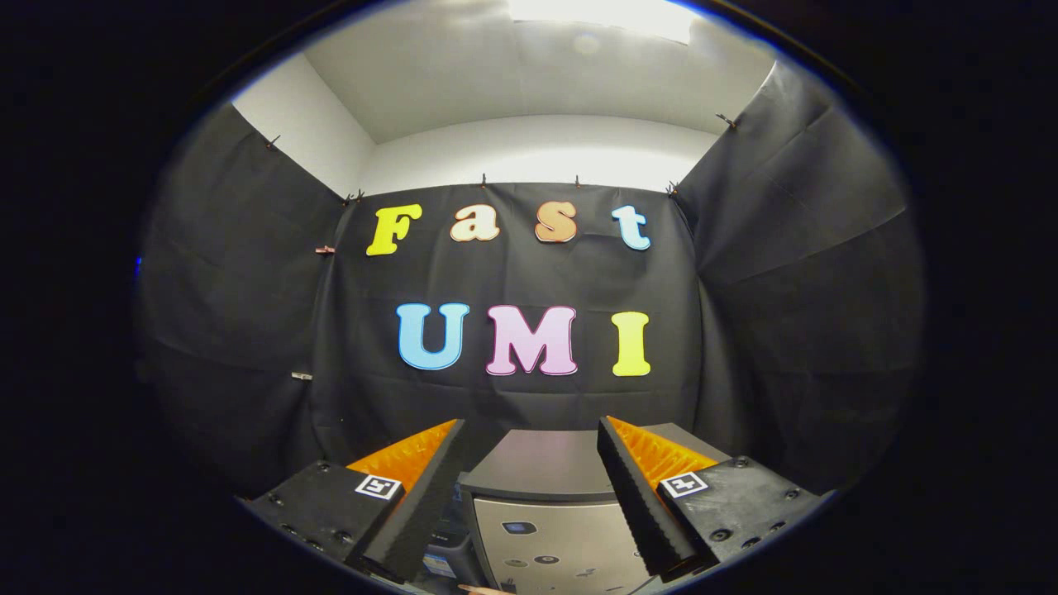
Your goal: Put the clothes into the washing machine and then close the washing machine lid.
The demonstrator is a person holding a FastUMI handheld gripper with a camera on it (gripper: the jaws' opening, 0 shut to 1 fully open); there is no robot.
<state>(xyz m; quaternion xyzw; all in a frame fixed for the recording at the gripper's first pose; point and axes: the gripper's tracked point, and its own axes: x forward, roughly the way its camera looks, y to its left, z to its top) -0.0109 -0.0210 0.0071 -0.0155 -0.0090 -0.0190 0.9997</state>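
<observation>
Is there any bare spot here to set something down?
The washing machine's flat dark top, between and beyond the open gripper's fingers, looks bare up to the black cloth wall. Lower down, beside the machine's front, it looks crowded.

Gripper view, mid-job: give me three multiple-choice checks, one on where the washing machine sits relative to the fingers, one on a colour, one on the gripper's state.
1. Where is the washing machine?
A. Between and just ahead of the fingers
B. Far off to one side of both fingers
C. Hanging on the booth wall

2. What colour are the ribbed sides of the fingers?
A. Green
B. Orange
C. White

3. How is the hand-held gripper?
A. Shut on a piece of clothing
B. Shut on the machine's lid
C. Open, holding nothing

Answers:
1. A, since the machine's dark top and silver front show in the gap between the two fingers.
2. B, as both fingers show orange ribbed faces next to their black pads.
3. C, because the fingers stand wide apart with nothing pressed between them.
</observation>
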